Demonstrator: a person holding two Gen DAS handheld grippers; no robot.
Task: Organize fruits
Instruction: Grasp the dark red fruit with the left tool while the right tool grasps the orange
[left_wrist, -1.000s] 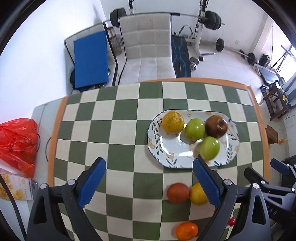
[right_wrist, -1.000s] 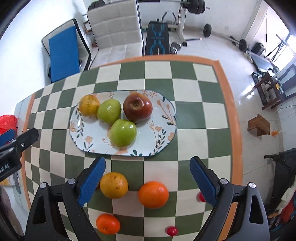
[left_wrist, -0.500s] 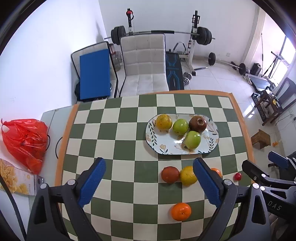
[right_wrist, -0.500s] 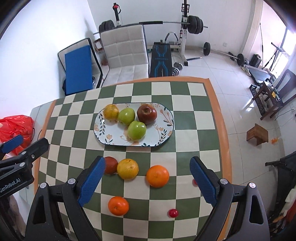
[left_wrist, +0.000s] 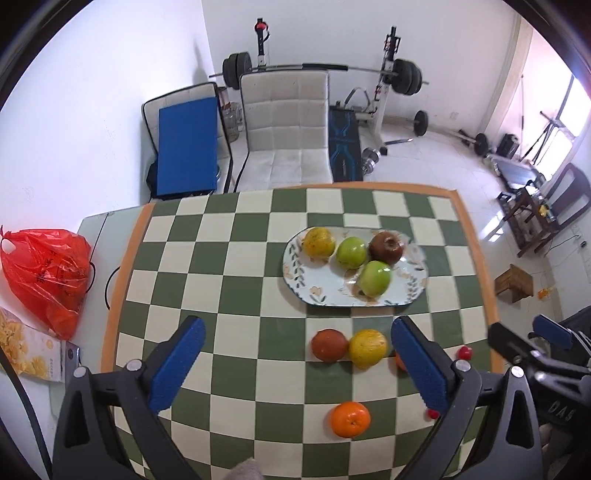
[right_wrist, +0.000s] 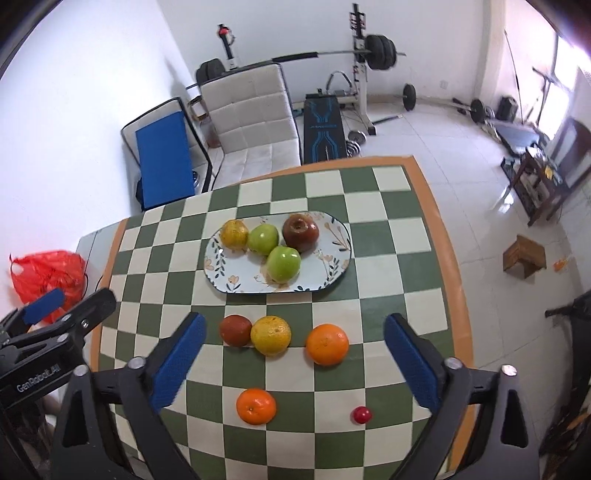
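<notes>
Oval plate (right_wrist: 334, 273) lying long axis left-right on checkered bench (right_wrist: 402, 266). Both hand-held grippers, left (left_wrist: 295, 363) and right (right_wrist: 293, 360), just opened wider, jaws apart, empty.

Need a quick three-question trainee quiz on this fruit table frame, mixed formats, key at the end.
1. How many fruits lie on the oval floral plate?
2. True or false: the large orange touches the yellow-green citrus.
3. The dark red fruit on the checkered tablecloth touches: A) the small orange B) the yellow-green citrus C) the small red berry

Key: 1) four: a yellow fruit, two green apples, one dark red apple. 2) False. 3) B.
</notes>
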